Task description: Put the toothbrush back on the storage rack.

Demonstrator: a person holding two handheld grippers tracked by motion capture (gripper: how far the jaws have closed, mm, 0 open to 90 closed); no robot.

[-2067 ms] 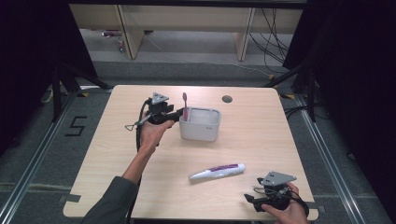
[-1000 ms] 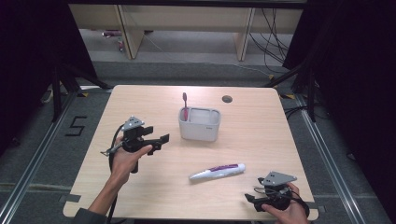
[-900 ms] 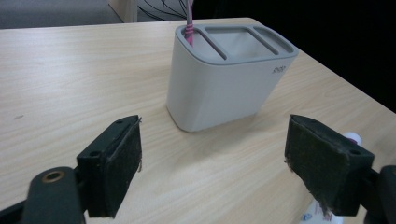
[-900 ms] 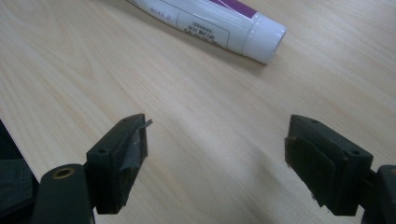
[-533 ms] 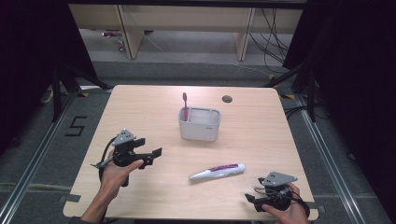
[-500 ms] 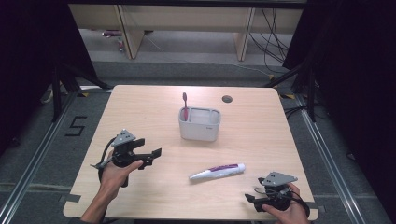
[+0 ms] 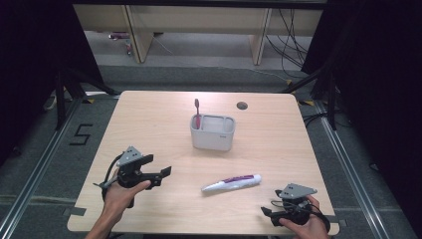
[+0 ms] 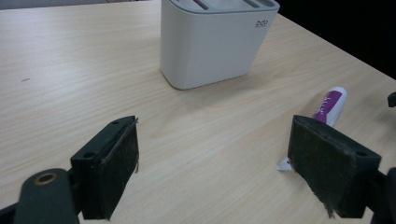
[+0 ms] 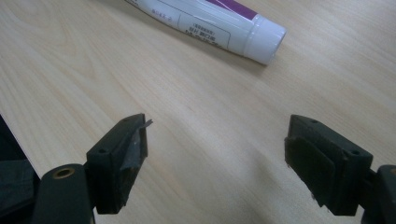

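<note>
A white holder stands mid-table with a red toothbrush upright in its left slot. A white and purple toothpaste tube lies flat in front of it. My left gripper hovers open and empty over the near left of the table, pointing right. In the left gripper view, the holder and the tube lie beyond the left gripper. My right gripper rests open at the near right edge. In the right gripper view, the right gripper holds nothing, a little short of the tube.
A dark round cable hole sits near the table's far edge. The wooden table has bare surface left of the holder. Dark floor, stand legs and cables surround it; shelving stands behind.
My left gripper has drawn back from the holder toward the near left of the table, lower and closer to the person. The toothbrush stays in the holder. The right gripper has not moved.
</note>
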